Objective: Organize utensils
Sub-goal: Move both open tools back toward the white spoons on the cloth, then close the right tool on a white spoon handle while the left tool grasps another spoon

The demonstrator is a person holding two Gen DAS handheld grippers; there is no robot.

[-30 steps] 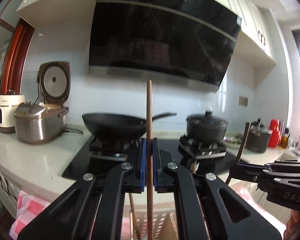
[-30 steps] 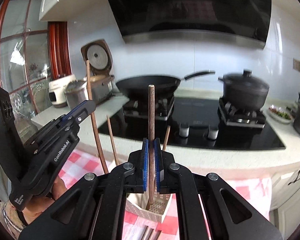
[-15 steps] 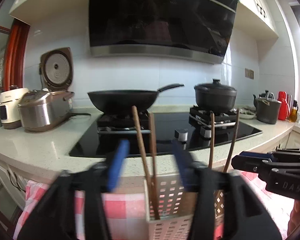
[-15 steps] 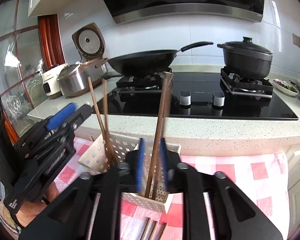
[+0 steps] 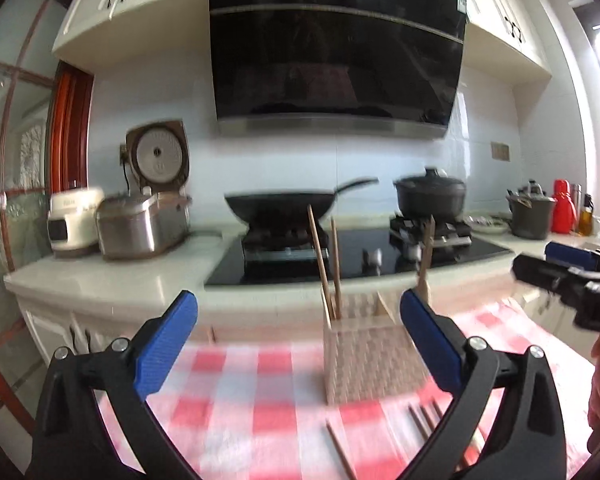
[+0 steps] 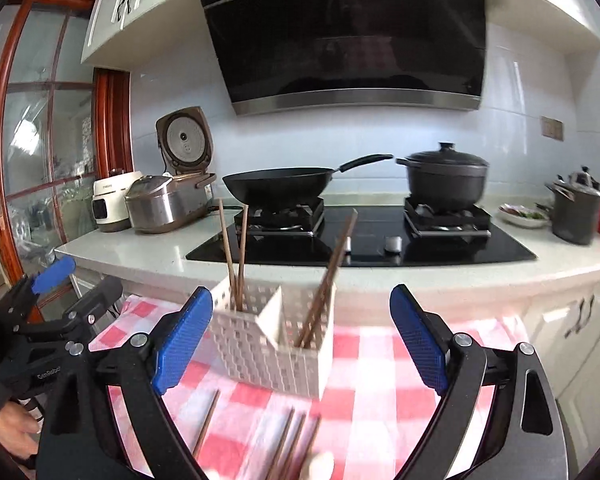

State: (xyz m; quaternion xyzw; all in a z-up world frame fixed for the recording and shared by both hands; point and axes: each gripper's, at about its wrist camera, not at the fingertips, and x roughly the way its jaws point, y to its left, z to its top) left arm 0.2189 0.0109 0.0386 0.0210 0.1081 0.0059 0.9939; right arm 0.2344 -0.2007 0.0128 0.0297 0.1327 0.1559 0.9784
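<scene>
- Both grippers have let go of the chopsticks they pinched a second ago.
- Left wrist view: left gripper [image 5: 298, 334] opening, empty; basket [image 5: 370, 360] ahead, nearer its right jaw, two chopsticks [image 5: 326, 264] standing inside.
- Right wrist view: right gripper [image 6: 300, 334] opening, empty; basket [image 6: 272, 348] between the jaws, beyond them, with a leaning pair [image 6: 326, 276]; loose chopsticks [image 6: 288, 440] below.

Black gripper frames, silver screws, blue ribbed fingers [image 6: 186, 334]; white lettering on left gripper [image 6: 48, 284].

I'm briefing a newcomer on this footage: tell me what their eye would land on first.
The white perforated basket stands on the red-checked cloth, with brown chopsticks upright in its two compartments. The blue-padded right gripper is opening with nothing between its jaws, and more loose chopsticks lie on the cloth in front. Behind, a black wok and a lidded pot sit on the stove.
</scene>
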